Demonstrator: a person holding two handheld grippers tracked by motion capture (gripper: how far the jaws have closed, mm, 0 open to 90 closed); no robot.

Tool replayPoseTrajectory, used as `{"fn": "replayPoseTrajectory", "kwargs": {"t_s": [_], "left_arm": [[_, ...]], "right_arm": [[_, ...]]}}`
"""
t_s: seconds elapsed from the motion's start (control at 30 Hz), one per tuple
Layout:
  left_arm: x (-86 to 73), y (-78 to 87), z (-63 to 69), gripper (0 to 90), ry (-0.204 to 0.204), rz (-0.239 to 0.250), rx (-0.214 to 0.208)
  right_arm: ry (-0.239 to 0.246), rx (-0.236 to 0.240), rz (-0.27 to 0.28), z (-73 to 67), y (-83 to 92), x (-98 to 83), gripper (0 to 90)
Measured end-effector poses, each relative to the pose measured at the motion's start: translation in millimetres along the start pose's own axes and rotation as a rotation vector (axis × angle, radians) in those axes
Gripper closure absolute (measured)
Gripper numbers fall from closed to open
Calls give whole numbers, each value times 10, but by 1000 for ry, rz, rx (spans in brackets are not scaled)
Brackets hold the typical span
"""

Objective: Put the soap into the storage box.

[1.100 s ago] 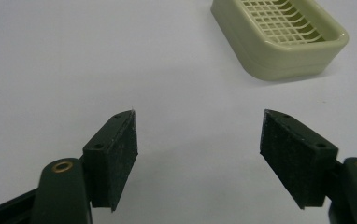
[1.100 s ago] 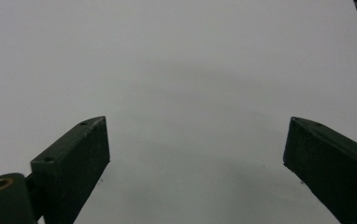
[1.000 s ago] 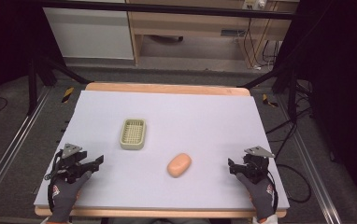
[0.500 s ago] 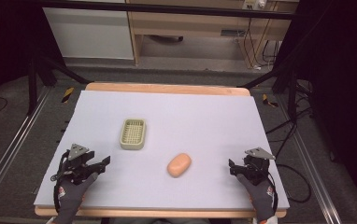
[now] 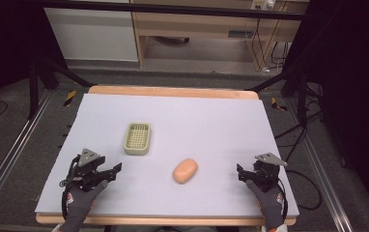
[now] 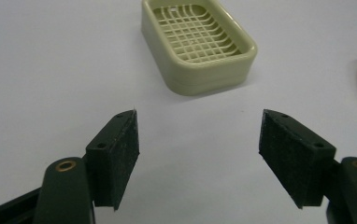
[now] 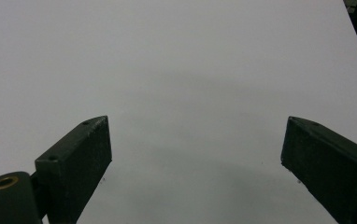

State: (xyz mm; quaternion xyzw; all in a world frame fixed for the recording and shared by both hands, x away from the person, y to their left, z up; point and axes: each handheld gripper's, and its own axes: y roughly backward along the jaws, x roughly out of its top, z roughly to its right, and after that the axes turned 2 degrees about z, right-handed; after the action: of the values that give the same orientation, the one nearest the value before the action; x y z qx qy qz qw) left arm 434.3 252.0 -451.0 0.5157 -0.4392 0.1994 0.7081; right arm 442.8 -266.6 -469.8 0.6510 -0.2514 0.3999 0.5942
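The left gripper (image 6: 197,161) has its jaws wide open, holding nothing, facing the green soap dish (image 6: 197,44) mid-desk. The right gripper (image 7: 195,170) gapes empty too (near the right edge). The dish could slide if one jaw bumps it.

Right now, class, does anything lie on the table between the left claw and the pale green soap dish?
Nothing visible does: bare white table separates the open left claw from the pale green slotted plastic soap dish.
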Motion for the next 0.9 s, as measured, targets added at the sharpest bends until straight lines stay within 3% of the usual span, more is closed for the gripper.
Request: {"fn": "replayPoseTrajectory", "kwargs": {"t_s": [0.57, 0.9], "left_arm": [[252, -116, 248, 259, -45, 0, -65], [441, -242, 531, 249, -91, 8, -112]], "right_arm": [[-2, 2, 10, 2, 33, 34, 111], [10, 7, 6, -26, 41, 50, 120]]}}
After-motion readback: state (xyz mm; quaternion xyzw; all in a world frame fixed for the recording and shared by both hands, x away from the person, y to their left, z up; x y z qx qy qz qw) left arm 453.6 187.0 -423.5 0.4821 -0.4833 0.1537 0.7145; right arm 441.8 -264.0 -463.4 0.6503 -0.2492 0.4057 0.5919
